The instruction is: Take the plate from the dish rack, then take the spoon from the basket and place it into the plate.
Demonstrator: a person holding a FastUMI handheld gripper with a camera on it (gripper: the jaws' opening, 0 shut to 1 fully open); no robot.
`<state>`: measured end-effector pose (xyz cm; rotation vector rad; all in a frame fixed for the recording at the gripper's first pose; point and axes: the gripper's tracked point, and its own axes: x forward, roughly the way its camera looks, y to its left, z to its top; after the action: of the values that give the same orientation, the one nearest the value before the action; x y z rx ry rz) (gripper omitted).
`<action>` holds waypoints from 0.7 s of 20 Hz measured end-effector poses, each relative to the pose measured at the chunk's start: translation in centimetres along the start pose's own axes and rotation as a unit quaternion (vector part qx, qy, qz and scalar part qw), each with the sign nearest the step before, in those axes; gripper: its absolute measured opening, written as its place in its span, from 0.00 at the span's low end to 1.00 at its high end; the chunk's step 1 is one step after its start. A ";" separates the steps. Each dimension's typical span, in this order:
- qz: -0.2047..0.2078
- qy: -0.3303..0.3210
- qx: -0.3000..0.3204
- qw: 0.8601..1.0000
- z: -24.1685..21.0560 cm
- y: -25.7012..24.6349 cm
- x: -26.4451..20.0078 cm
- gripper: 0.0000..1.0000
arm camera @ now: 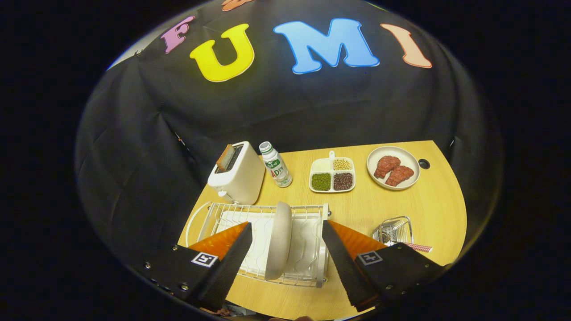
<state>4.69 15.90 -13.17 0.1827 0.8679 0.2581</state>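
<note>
Nearest, tool: the tool (285, 236) hangs above the near edge of the surface with its fingers spread wide apart, gripping nothing.
Plate: the plate (279, 240) stands on edge in the dish rack, in the gap between the two fingers and touching neither of them.
Dish rack: the white wire dish rack (308, 249) sits on the near part of the wooden surface (401, 209), under and just beyond the fingertips, with a white tray inside it.
Basket: a small metal basket (393, 230) lies right of the rack, just beyond the right finger; a red-and-white checked handle pokes out at its near side, and I cannot tell whether it belongs to the spoon.
Toaster: a white toaster (236, 178) stands beyond the rack's left end, with a slice of bread in one slot.
Bottle: a small bottle (275, 165) stands upright just right of the toaster.
Divided dish: a white divided dish (333, 174) holds green, dark and pale beans, further right.
Far right: a round dish (393, 168) carries two pieces of meat.
</note>
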 end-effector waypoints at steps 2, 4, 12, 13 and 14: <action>-0.007 0.024 -0.001 1.000 -0.2 0.2 1.2 0.98; -0.018 0.056 -0.008 0.998 -1.1 0.2 2.7 0.98; -0.051 0.126 -0.012 0.991 -3.0 0.2 6.5 0.98; -0.058 0.137 -0.012 0.989 -3.3 0.0 6.9 0.98; -0.062 0.146 -0.010 0.987 -3.8 -0.1 7.4 0.98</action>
<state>6.39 18.23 -20.98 0.0716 1.1625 0.1783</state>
